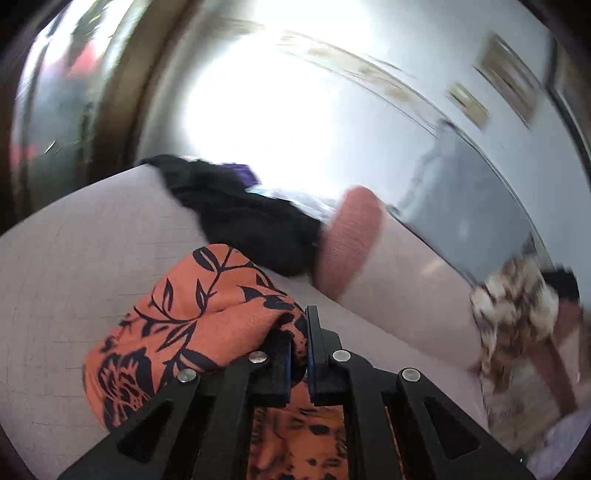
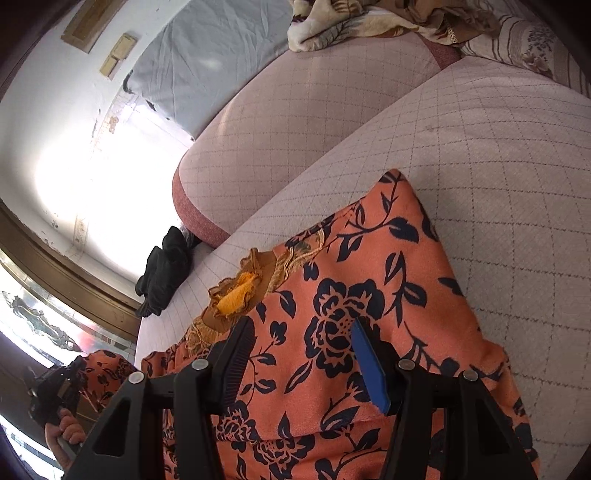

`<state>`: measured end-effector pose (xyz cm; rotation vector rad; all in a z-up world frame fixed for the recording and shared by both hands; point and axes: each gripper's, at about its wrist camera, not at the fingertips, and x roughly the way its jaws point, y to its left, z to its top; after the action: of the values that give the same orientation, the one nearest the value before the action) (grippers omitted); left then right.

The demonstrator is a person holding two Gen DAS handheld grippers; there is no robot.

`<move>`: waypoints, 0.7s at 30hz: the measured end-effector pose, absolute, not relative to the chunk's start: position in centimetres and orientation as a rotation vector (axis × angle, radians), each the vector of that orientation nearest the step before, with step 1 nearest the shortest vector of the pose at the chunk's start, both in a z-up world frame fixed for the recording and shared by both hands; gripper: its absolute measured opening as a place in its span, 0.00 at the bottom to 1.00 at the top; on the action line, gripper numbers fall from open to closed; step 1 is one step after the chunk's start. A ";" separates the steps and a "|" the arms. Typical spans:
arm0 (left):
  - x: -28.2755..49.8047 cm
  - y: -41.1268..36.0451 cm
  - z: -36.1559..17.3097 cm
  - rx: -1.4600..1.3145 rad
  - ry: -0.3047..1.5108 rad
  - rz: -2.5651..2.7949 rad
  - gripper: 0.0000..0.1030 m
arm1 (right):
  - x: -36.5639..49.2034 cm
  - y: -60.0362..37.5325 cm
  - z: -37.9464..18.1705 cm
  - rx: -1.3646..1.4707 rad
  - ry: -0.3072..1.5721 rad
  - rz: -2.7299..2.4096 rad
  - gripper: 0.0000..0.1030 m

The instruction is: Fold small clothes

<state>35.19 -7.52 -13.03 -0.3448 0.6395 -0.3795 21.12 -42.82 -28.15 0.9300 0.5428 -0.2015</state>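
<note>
An orange garment with a dark floral print [image 2: 351, 314] lies spread on a pale quilted cushion [image 2: 498, 155], with a ruffled orange-yellow trim [image 2: 236, 295] at its left side. My right gripper [image 2: 301, 332] is open just above the cloth, a finger on either side of a printed flower. My left gripper [image 1: 297, 332] is shut on a bunched fold of the same garment [image 1: 207, 306] and holds it above the cushion [image 1: 74, 258]. The left gripper also shows at the lower left of the right wrist view [image 2: 62, 384], with a hand on it.
A black garment [image 1: 243, 218] lies at the cushion's far edge; it also shows in the right wrist view [image 2: 162, 273]. A second quilted cushion [image 2: 295, 122] sits behind. A patterned blanket [image 2: 369, 18] is heaped at the back. A pink ribbed cushion edge [image 1: 351, 236] is beside the black garment.
</note>
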 end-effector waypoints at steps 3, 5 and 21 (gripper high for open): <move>30.0 -18.3 -13.5 -0.064 0.702 -0.622 0.12 | 19.9 -44.2 -27.6 0.963 0.492 -0.230 0.57; 26.9 -23.5 -15.8 0.102 0.769 -0.684 0.23 | 18.8 -45.2 -27.2 0.982 0.453 -0.255 0.57; 31.4 -9.1 -21.8 -0.167 0.893 -0.261 0.75 | 20.4 -41.9 -25.5 0.885 0.516 -0.086 0.71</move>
<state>31.40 -9.07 -21.77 -0.1666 0.8935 -0.2610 20.41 -41.93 -25.51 0.8852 0.5157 -0.0856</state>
